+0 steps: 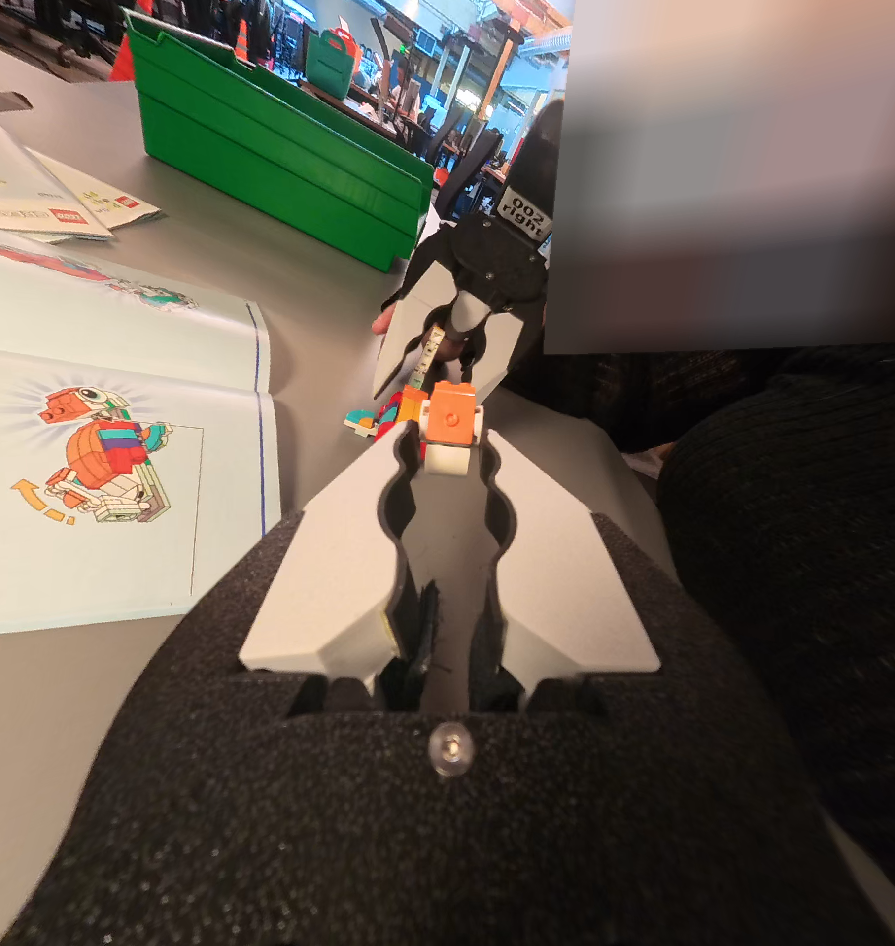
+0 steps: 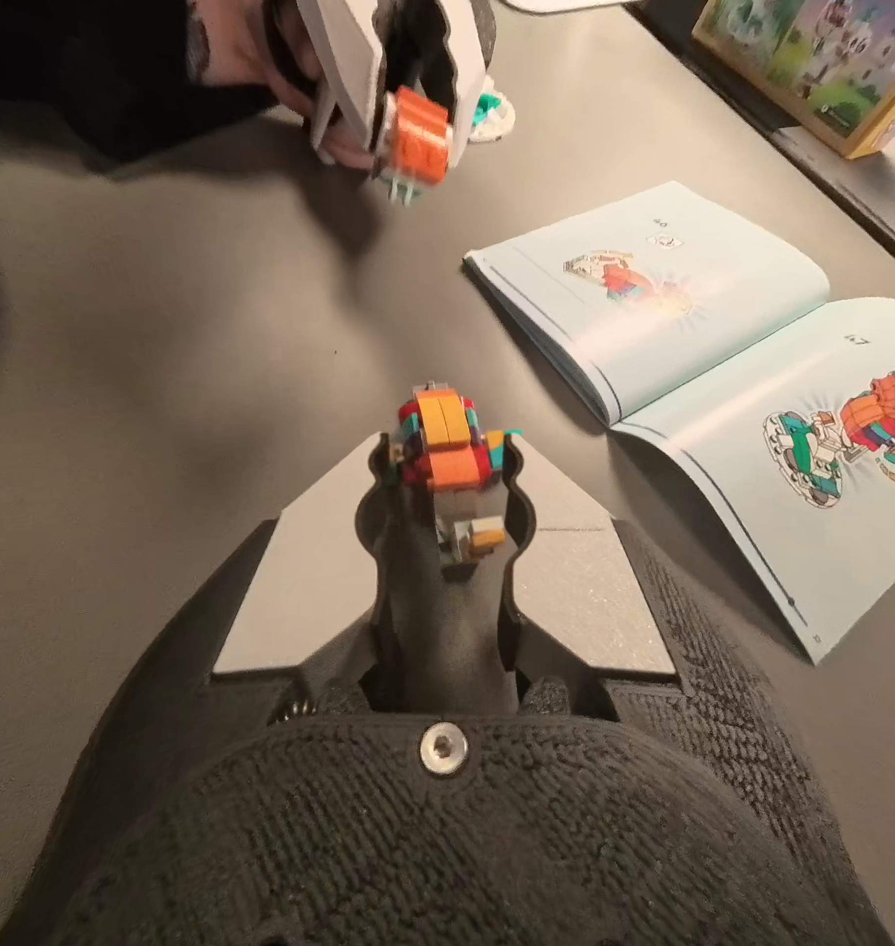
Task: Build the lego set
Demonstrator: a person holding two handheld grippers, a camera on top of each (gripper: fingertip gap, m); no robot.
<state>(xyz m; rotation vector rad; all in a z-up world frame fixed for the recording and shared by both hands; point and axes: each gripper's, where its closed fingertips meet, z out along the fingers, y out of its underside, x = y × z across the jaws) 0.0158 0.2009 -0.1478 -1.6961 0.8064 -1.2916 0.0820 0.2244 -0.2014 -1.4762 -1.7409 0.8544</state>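
Note:
My left gripper [image 1: 445,437] is shut on a small orange and white lego head piece [image 1: 448,425], held above the grey table. My right gripper [image 2: 445,446] is shut on the multi-coloured lego body [image 2: 443,455], orange, red and teal, with white legs hanging toward the camera. In the left wrist view the right gripper [image 1: 430,394] faces mine, the body [image 1: 391,414] just behind the head piece. In the right wrist view the left gripper [image 2: 417,148] is up at the far side with the head piece [image 2: 417,133], apart from the body. A white and teal base [image 2: 491,120] lies behind it.
An open instruction booklet [image 2: 691,389] lies right of the right gripper; it also shows in the left wrist view [image 1: 102,460]. A green bin [image 1: 281,148] stands at the back, closed booklets [image 1: 51,210] to its left. A lego box [image 2: 819,71] sits at the table's far right. There is about 10 cm between the tips of the two grippers.

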